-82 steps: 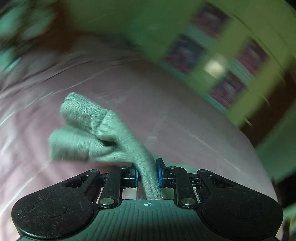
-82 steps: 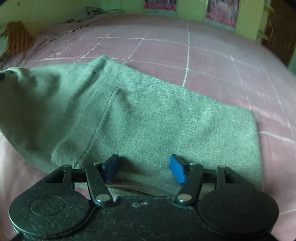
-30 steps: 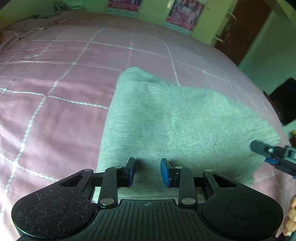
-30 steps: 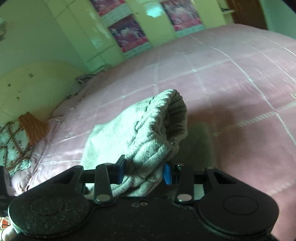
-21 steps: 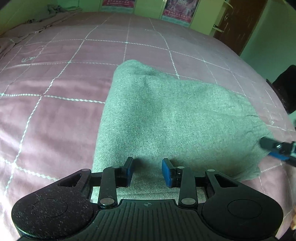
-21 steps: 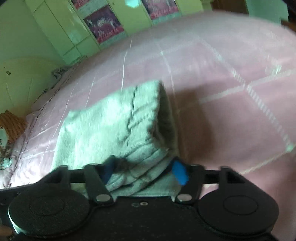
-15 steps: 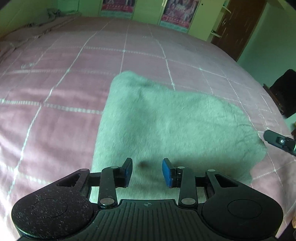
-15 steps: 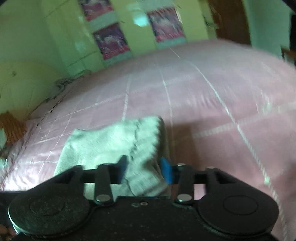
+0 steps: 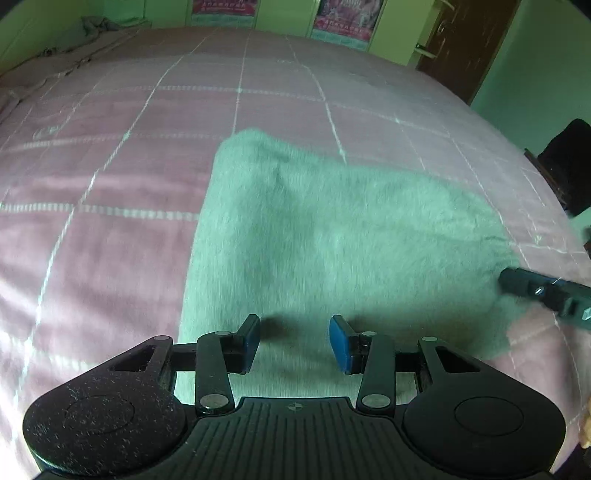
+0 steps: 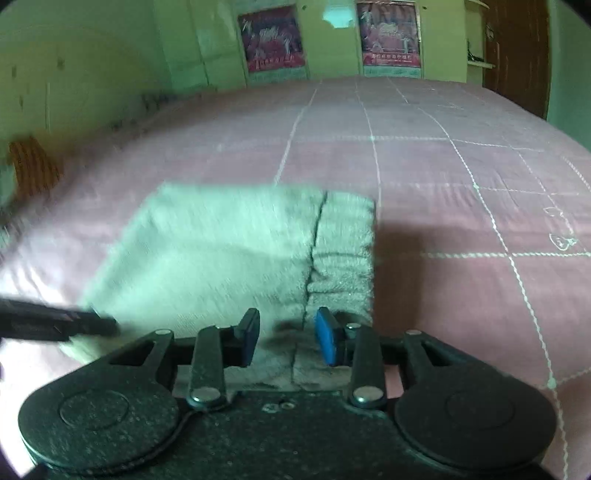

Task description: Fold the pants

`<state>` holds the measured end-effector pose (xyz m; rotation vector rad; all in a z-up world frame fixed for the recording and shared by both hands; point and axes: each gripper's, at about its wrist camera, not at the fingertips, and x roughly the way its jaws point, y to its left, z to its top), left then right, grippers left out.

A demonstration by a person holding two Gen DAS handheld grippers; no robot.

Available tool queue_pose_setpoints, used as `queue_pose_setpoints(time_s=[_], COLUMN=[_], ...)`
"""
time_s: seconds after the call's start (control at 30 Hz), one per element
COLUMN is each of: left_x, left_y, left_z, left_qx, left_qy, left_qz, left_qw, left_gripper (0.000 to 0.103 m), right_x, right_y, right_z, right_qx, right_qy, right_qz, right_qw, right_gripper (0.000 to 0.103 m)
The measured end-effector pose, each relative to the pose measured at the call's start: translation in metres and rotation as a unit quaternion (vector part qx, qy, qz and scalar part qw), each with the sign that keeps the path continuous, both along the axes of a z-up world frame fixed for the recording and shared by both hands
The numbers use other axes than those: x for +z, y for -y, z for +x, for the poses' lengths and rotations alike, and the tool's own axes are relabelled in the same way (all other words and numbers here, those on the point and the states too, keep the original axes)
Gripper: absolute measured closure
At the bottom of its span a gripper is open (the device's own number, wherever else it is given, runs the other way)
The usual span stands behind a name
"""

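Note:
Grey pants (image 9: 332, 236) lie folded in a flat rectangle on the pink bedspread (image 9: 110, 177). My left gripper (image 9: 294, 338) is open and empty, just above the near edge of the fabric. My right gripper (image 10: 286, 339) is open over the near edge by the ribbed waistband (image 10: 343, 251), with the pants (image 10: 207, 251) spread in front of it. The right gripper's finger shows at the right edge of the left wrist view (image 9: 546, 291). The left gripper's finger shows at the left edge of the right wrist view (image 10: 55, 319).
The bedspread (image 10: 461, 192) has a white grid pattern. A green wall with posters (image 10: 389, 35) stands at the far end. A brown door (image 9: 465, 44) is at the back right. Rumpled bedding (image 9: 66, 59) lies at the far left.
My right gripper has let go of the waistband and opened; the pants now lie flat. My left gripper has stayed open over the near edge and pulled back slightly.

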<state>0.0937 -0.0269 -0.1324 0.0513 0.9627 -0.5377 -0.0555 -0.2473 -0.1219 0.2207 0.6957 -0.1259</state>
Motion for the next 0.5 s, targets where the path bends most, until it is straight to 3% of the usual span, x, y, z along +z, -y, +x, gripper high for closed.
queue_pose_setpoints(time_s=[0.07,0.17,0.4,0.5], left_x=[0.0,-0.004,-0.009,-0.019], left_y=[0.009,0.028,0.07,0.081], left_z=[0.013,0.034,0.092,0.123], left_qx=[-0.006,-0.014,-0.015,0.002], left_qy=[0.002,0.005,0.025,0.003], left_qz=[0.009,0.025,0.045,0.04], left_qw=[0.9999,0.9996,0.9986,0.9992], left_gripper=[0.061,0.061,0.061,0.061], right_x=[0.011,0.017,0.001,-0.005], right_y=[0.002,-0.004,0.0,0.007], right_z=[0.006,0.025,0.087,0.102], right_qx=[-0.002,0.012,0.011,0.006], right_qy=[0.021,0.019,-0.011,-0.014], right_qz=[0.013,-0.012,-0.037,-0.033], right_qw=[1.0,1.0,0.999,0.999], right_gripper=[0.066,0.067,0.068,0.07])
